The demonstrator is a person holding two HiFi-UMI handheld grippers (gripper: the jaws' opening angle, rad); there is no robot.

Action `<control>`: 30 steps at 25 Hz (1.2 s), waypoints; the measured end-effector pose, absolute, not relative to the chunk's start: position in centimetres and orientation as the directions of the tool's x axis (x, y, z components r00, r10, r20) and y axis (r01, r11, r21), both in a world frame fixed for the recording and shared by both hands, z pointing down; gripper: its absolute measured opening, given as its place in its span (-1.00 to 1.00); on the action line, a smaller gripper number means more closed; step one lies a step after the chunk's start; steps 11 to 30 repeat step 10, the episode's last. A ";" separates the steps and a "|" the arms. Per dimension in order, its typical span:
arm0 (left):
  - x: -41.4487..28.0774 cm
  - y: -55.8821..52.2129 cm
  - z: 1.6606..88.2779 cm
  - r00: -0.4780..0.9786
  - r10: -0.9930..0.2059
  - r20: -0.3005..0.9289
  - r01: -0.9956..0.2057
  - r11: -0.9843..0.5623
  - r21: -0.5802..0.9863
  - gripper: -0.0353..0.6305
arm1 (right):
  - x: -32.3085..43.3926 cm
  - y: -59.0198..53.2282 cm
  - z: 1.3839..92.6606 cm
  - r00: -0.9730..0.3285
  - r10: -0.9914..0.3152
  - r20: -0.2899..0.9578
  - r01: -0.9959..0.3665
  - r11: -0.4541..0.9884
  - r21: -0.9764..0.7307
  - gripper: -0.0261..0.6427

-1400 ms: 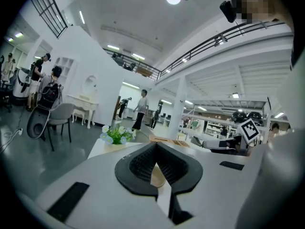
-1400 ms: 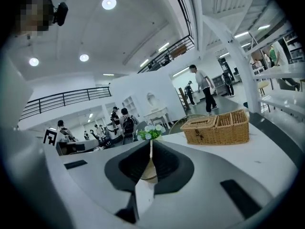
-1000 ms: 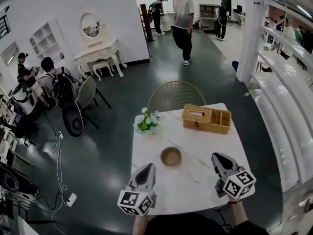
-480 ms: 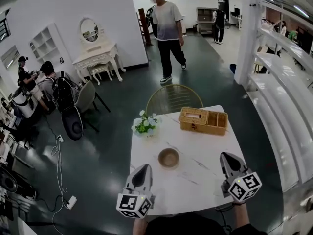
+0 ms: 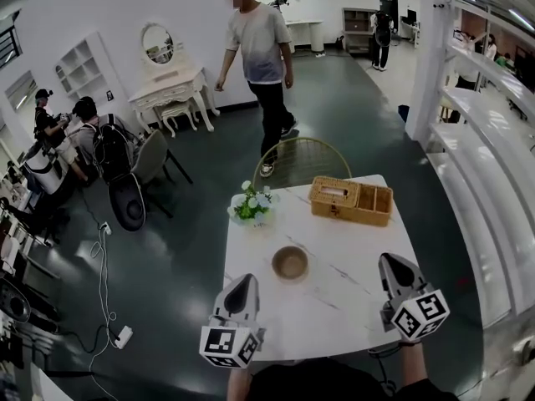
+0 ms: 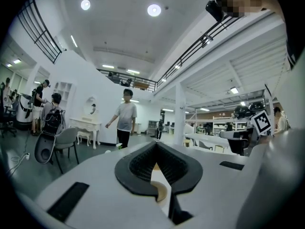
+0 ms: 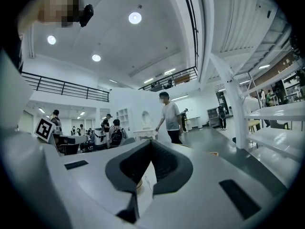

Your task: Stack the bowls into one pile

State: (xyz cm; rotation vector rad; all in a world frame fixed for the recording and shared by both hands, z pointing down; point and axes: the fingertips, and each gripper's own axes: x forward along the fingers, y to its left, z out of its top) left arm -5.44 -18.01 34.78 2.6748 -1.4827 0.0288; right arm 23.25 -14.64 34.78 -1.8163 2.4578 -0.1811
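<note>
Since the brown bowls (image 5: 290,263) seem nested as one pile central on the worktop (image 5: 334,303), stacking looks finished, and the left tool (image 5: 245,280) and right tool (image 5: 391,262) hover over its near edge, both pressed together and empty.

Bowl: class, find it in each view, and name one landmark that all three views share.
Head view: bowl just below centre.
Left gripper view: bowl, likely the tan sliver below centre.
Right gripper view: bowl, likely the tan sliver below centre-left.
Landmark: person in white T-shirt.
</note>
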 end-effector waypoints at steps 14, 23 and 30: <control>-4.6 -18.1 35.4 0.532 -0.843 0.079 -0.847 -0.530 0.046 -0.85 | 23.9 -14.9 34.9 -0.292 -0.956 0.009 -0.949 0.288 -0.124 -0.88; -4.6 -18.1 35.4 0.532 -0.843 0.079 -0.847 -0.530 0.046 -0.85 | 23.9 -14.9 34.9 -0.292 -0.956 0.009 -0.949 0.288 -0.124 -0.88; -4.6 -18.1 35.4 0.532 -0.843 0.079 -0.847 -0.530 0.046 -0.85 | 23.9 -14.9 34.9 -0.292 -0.956 0.009 -0.949 0.288 -0.124 -0.88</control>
